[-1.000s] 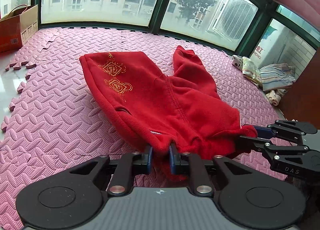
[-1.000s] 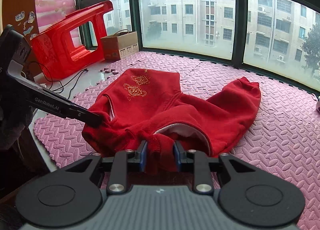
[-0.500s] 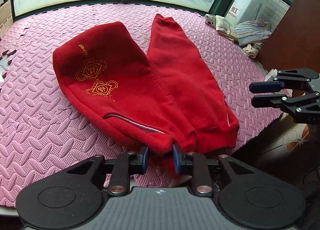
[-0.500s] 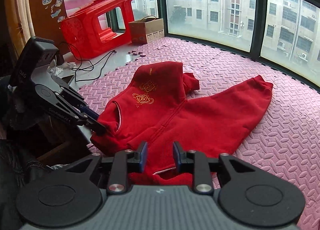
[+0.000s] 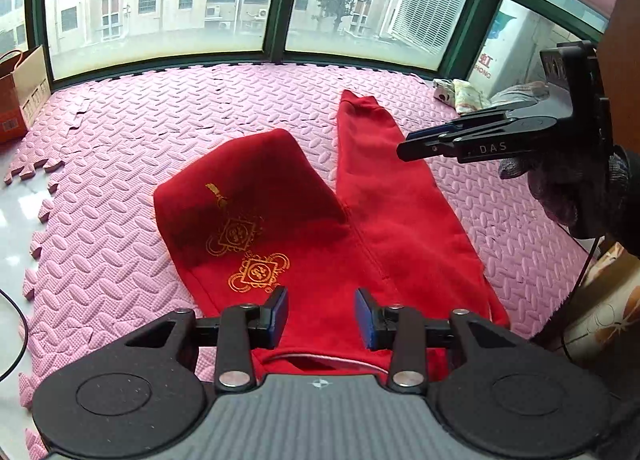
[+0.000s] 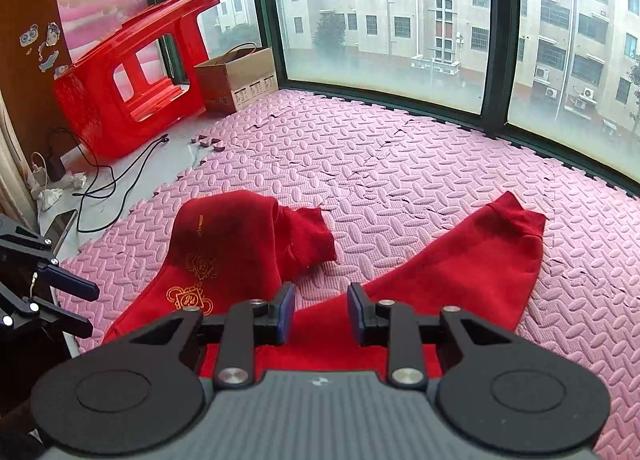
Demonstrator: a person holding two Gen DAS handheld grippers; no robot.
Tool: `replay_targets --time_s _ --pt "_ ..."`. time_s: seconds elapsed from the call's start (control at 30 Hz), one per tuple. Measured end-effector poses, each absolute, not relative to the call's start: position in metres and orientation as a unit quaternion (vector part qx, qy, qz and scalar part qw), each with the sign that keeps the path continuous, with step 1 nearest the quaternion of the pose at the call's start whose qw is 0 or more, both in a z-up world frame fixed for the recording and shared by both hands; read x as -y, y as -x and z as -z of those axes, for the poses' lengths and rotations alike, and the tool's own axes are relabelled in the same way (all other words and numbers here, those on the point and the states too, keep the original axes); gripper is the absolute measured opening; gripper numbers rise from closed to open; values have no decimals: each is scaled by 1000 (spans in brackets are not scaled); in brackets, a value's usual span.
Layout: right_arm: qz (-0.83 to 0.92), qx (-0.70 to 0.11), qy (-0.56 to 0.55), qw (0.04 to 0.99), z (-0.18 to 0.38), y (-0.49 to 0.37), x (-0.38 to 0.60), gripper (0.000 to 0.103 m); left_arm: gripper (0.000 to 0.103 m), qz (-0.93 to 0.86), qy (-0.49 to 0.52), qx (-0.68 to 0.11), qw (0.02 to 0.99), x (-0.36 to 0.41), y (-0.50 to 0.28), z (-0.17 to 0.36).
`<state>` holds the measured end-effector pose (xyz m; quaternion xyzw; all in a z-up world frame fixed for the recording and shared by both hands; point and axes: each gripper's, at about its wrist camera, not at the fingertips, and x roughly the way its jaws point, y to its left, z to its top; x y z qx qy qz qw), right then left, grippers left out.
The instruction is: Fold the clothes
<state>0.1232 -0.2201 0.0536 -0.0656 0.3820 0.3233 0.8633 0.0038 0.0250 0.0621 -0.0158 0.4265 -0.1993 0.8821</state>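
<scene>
Red hoodie (image 5: 320,228) lies flat on the pink mat (image 5: 120,164), hem at near edge. Soft, thick, floppy fleece w/ no slip; I'd pinch cuff or hem. Left gripper (image 5: 321,312) opening, empty; right gripper (image 6: 321,312) part-open, empty.

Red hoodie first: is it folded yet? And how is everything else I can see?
Red hoodie: lying flat on the mat, not folded yet, one sleeve stretched out.
Left gripper: jaws opening, nothing pinched.
Right gripper: open, holding nothing.
Red stool: tipped on its side.
Cardboard box: open on top.
</scene>
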Motion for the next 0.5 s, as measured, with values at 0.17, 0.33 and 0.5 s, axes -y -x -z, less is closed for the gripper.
replay_targets --time_s 0.17,0.33,0.5 --pt "-341 -417 54 841 -26 -181 188 29 40 170 30 -422 890 -36 -41 -52" --pt "-351 -458 64 814 5 -216 164 29 40 166 34 -435 884 -39 -69 -37" --pt "-366 -484 71 792 23 -230 150 30 40 182 35 -449 874 -35 -86 -21"
